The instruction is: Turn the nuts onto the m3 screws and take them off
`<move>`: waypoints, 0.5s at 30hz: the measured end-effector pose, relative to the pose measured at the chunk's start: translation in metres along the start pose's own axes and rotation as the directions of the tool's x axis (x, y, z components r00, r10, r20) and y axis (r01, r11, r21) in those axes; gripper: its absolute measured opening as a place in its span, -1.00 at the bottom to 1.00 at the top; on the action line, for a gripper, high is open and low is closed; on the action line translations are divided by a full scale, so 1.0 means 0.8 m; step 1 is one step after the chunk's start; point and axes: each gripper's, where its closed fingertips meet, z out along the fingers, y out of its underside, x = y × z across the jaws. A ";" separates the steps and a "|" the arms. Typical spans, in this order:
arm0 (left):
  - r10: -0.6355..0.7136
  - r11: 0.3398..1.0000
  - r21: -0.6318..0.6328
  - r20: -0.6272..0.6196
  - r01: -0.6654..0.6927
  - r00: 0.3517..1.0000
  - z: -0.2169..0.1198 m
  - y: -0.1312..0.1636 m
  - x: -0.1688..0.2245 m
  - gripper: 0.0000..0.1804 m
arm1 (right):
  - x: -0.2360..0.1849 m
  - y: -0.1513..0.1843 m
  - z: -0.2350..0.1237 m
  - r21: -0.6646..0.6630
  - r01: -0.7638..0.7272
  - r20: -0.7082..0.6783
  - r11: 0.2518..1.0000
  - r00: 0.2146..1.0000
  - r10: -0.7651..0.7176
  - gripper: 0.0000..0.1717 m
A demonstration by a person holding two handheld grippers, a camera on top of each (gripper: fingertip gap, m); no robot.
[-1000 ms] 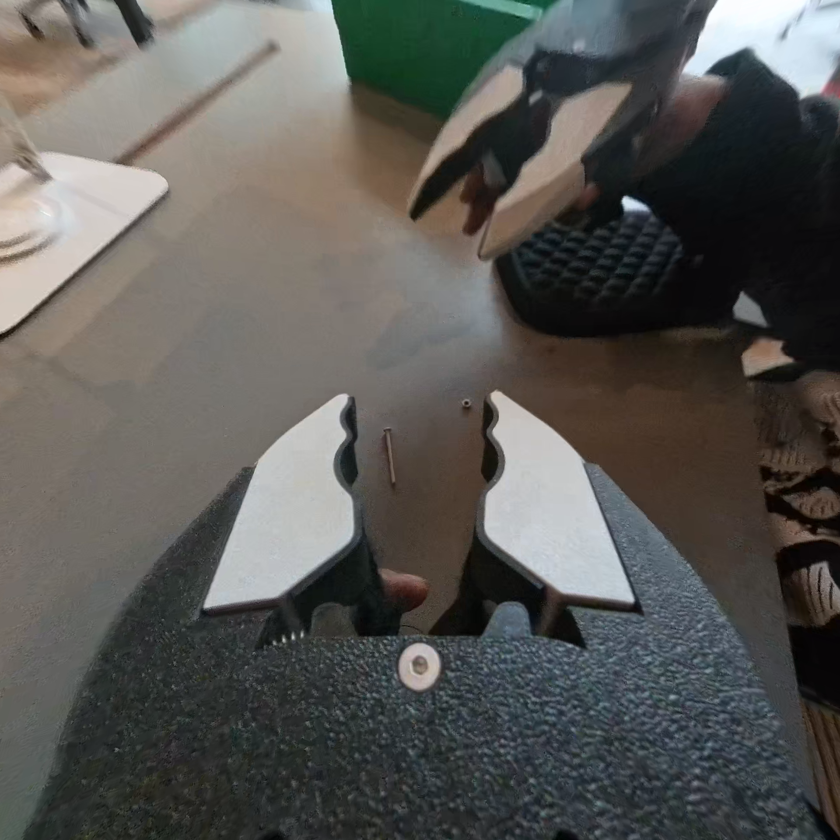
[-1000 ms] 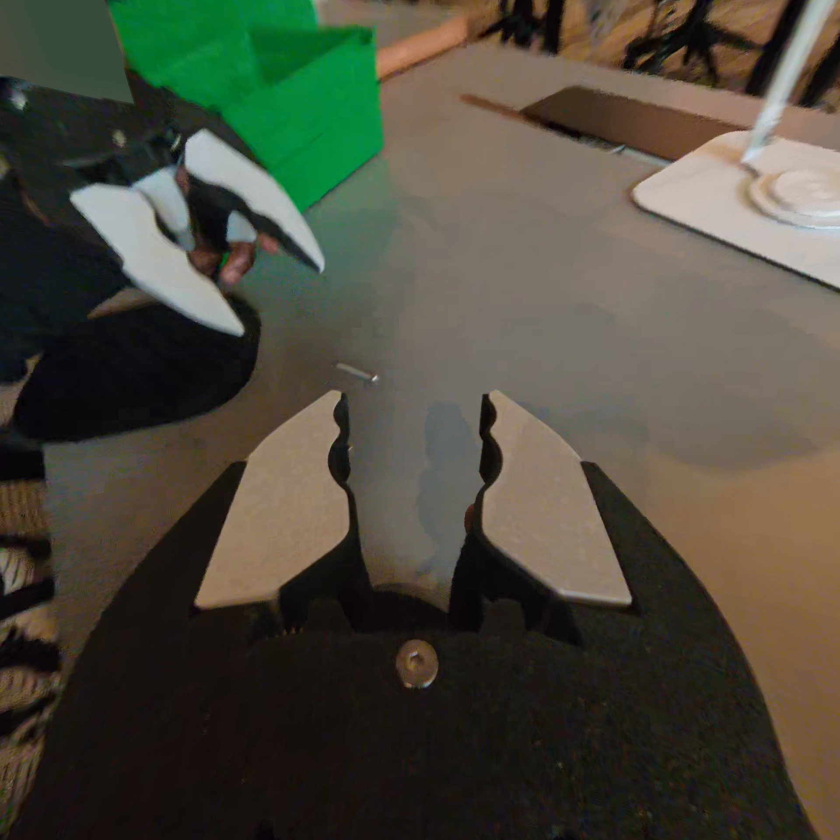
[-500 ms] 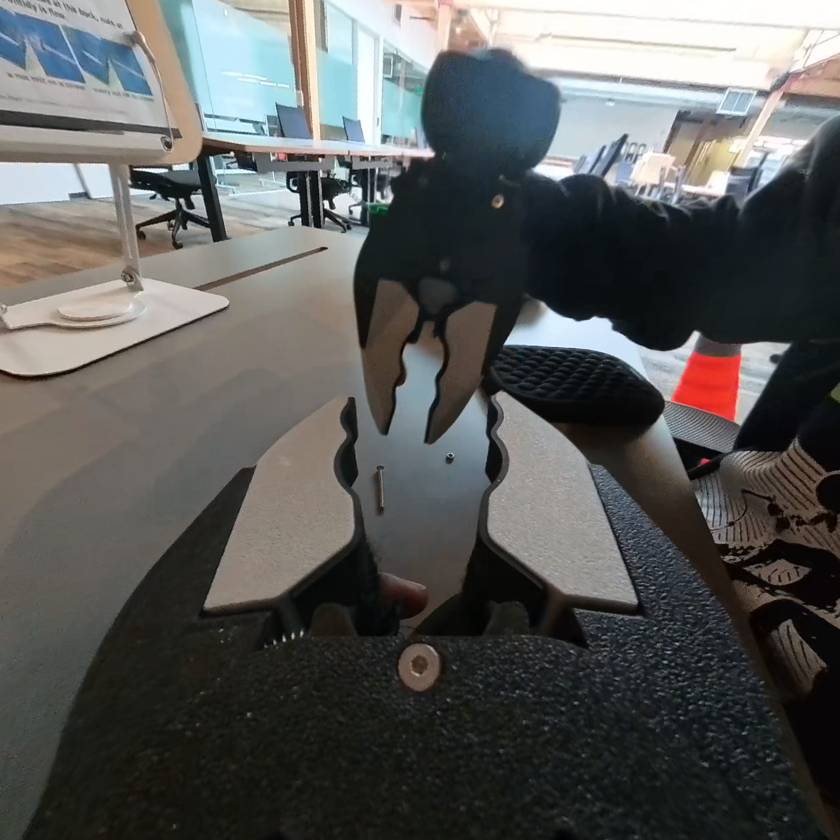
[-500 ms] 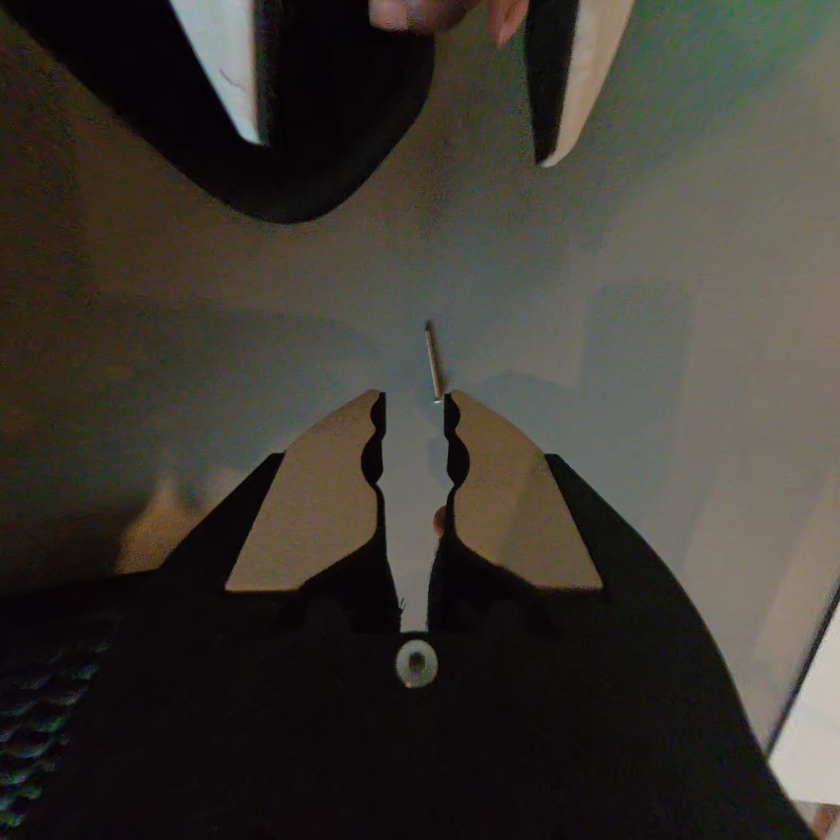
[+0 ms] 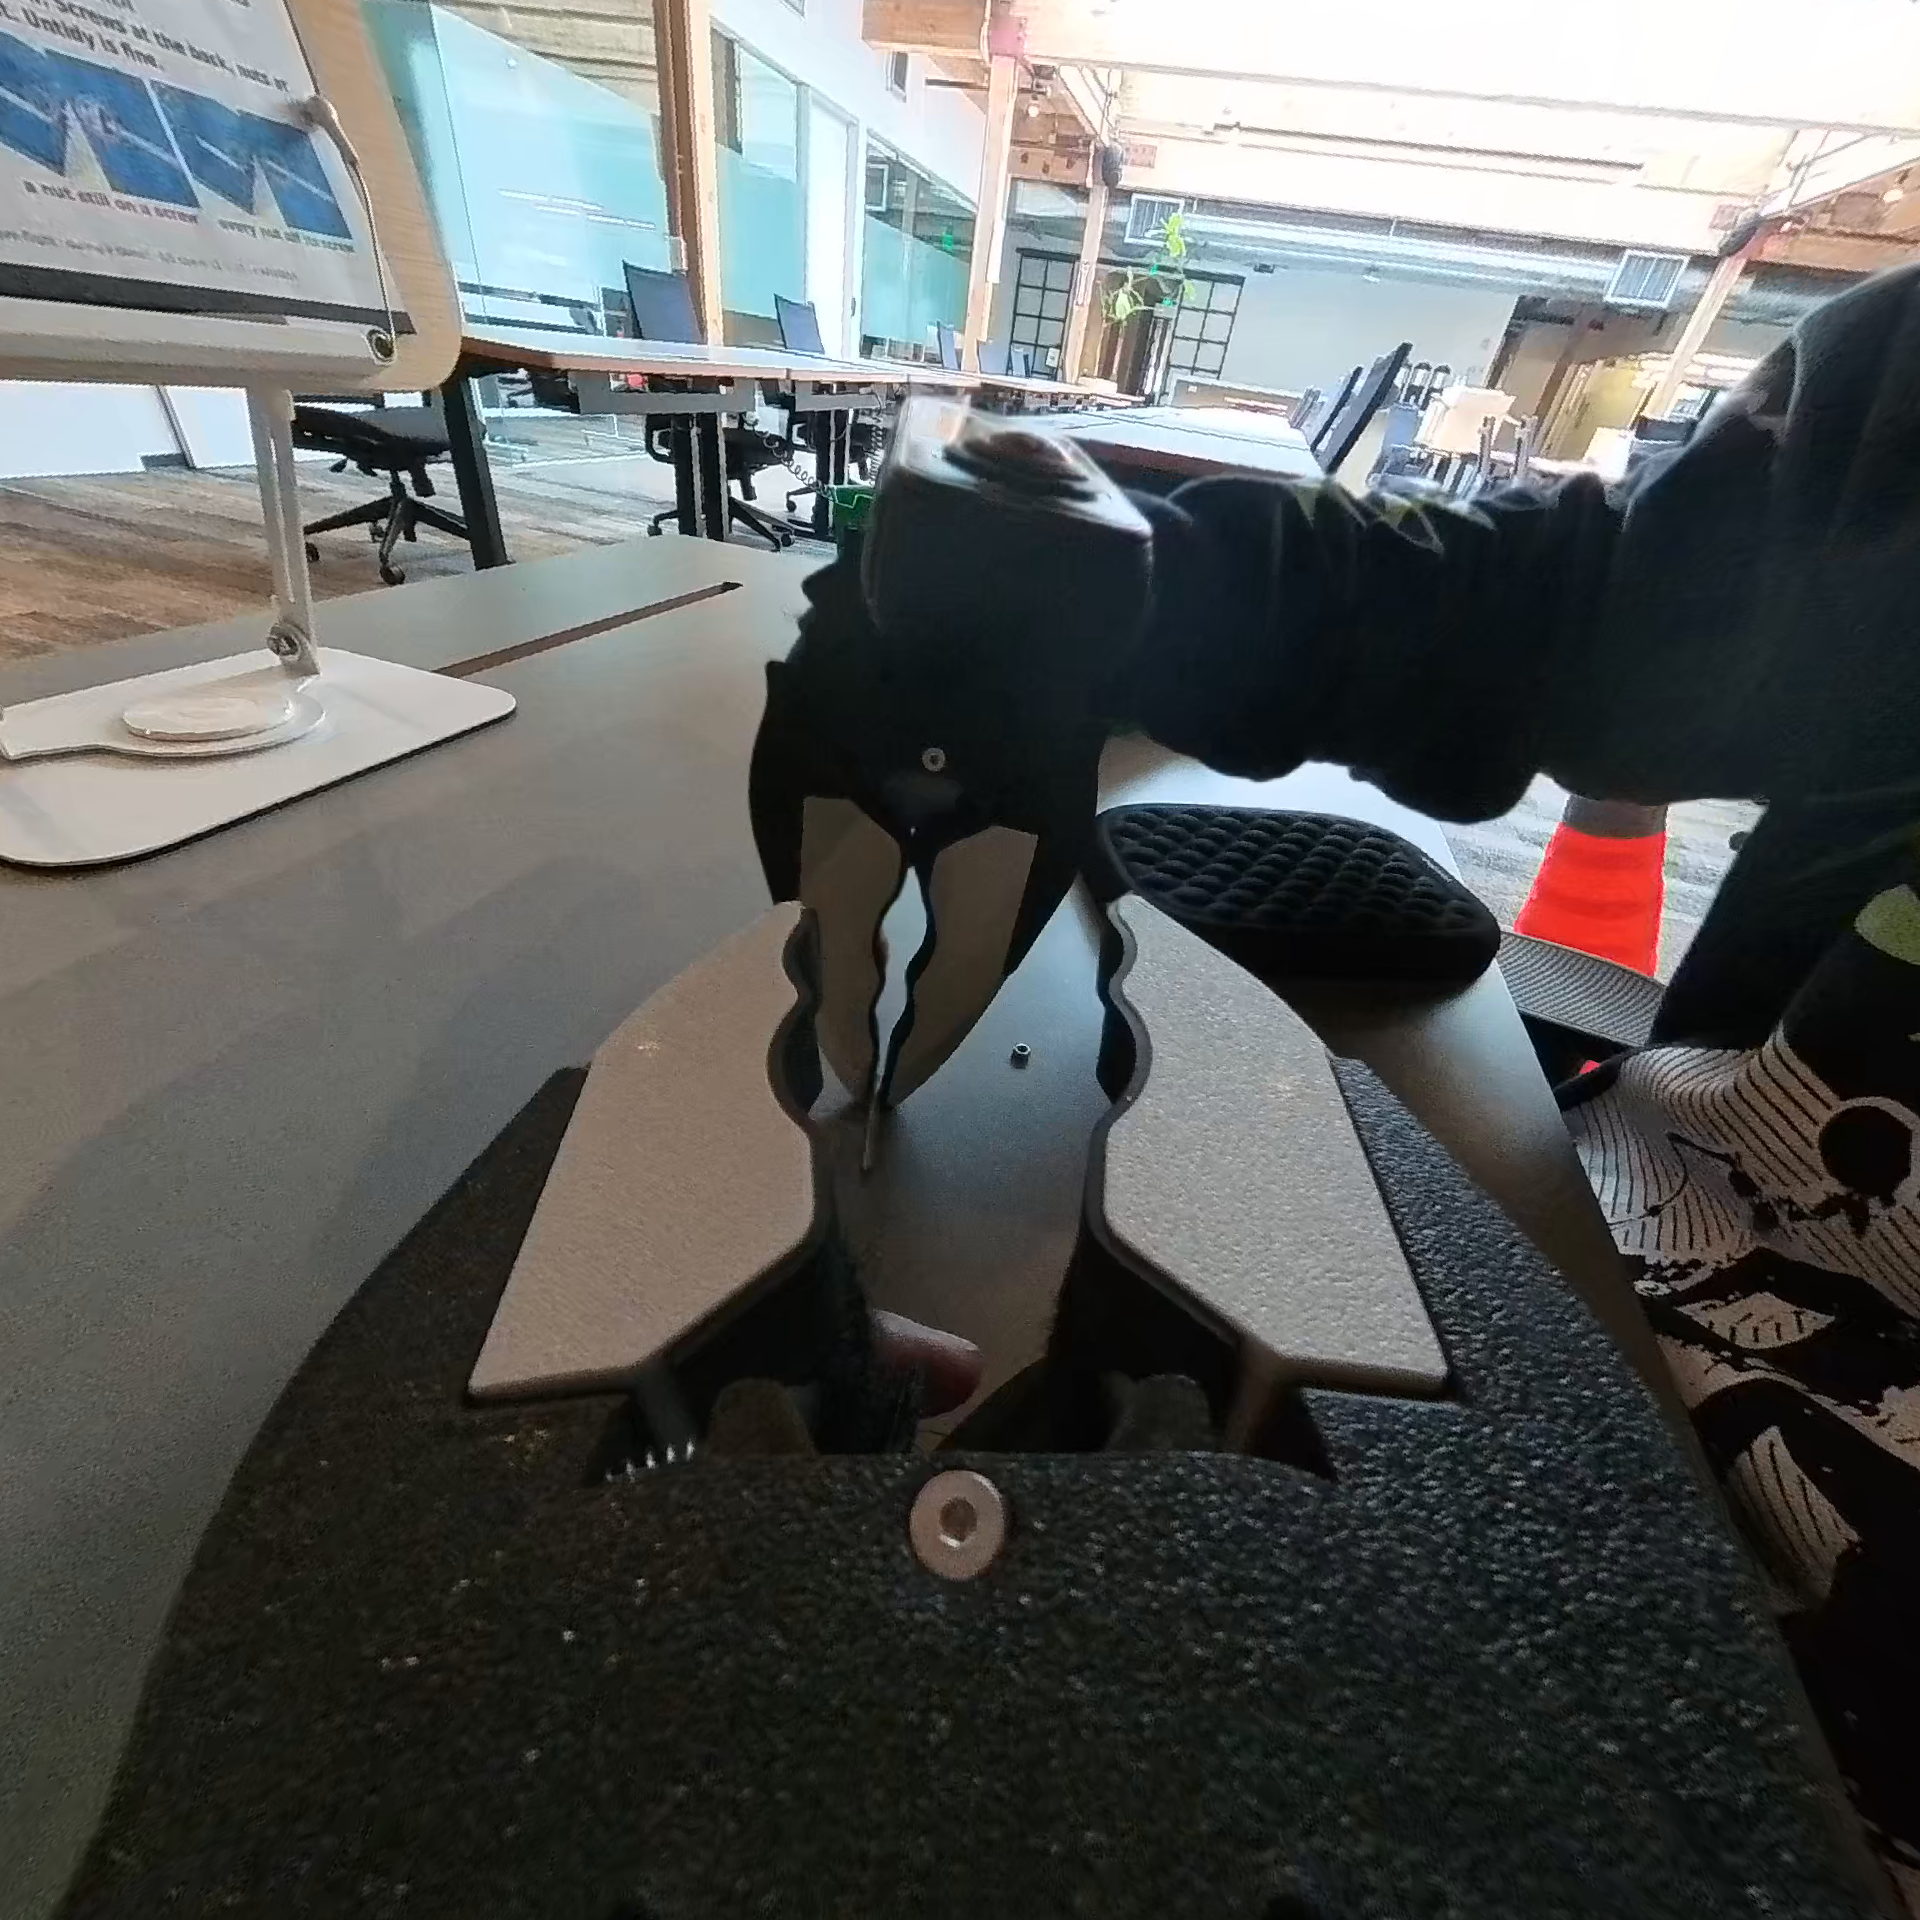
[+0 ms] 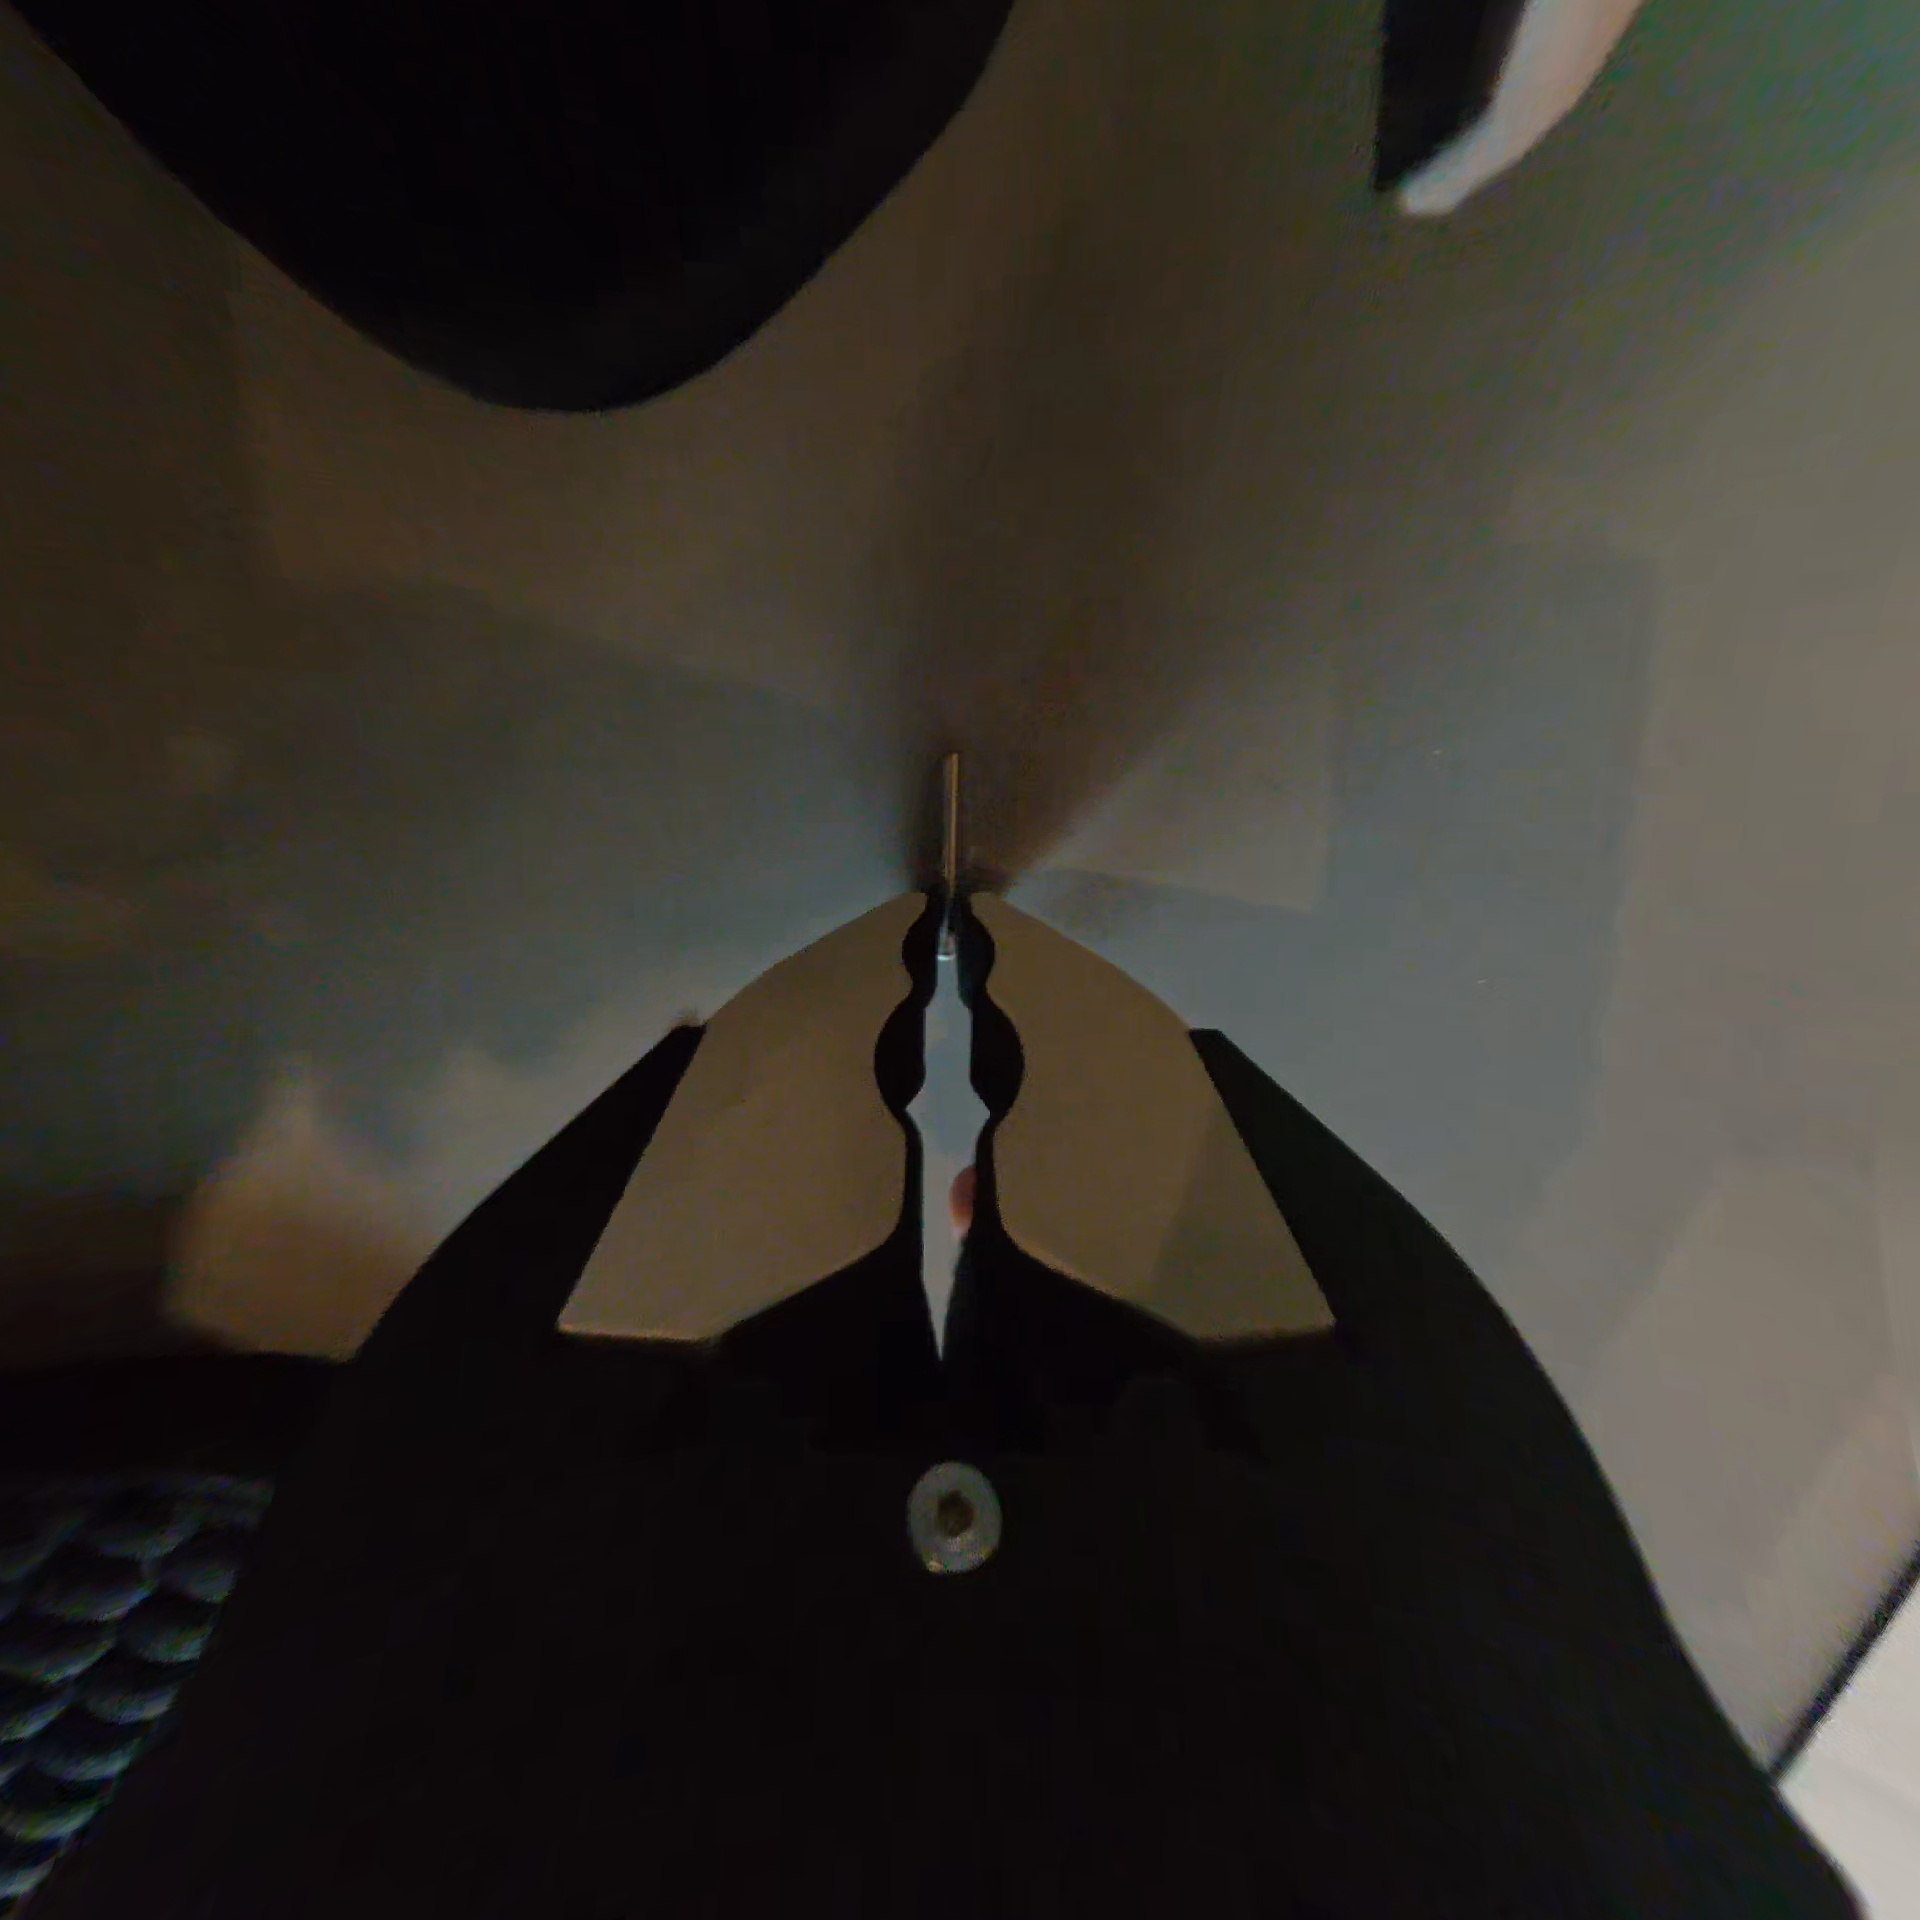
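Since half a second ago the right hand-held gripper has dropped to the grey bench and narrowed its jaws onto the head end of the thin silver m3 screw, pinching it; the screw's long axis runs straight out ahead of the tips, lying flat; the left hand-held gripper hangs wide open and empty just behind, with the small dark nut loose between its fingers, nearer its right one.

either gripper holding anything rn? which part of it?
Right gripper pinches the screw at its head end, shaft sticking forward over the table. Left gripper is open, empty.
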 end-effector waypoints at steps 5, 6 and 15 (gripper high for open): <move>0.013 0.997 0.077 0.054 -0.017 0.998 -0.007 -0.014 -0.008 -0.45 | 0.010 -0.026 -0.026 0.292 -0.140 -0.046 0.946 0.986 0.160 -0.99; 0.020 0.992 0.122 0.081 -0.030 0.997 -0.010 -0.023 -0.012 -0.45 | 0.016 -0.038 -0.044 0.407 -0.174 -0.054 0.897 0.975 0.214 -0.99; -0.022 0.930 0.366 0.025 0.011 0.999 0.011 -0.113 0.000 -0.53 | 0.010 -0.111 -0.195 0.938 -0.117 -0.017 0.327 0.926 0.378 -0.99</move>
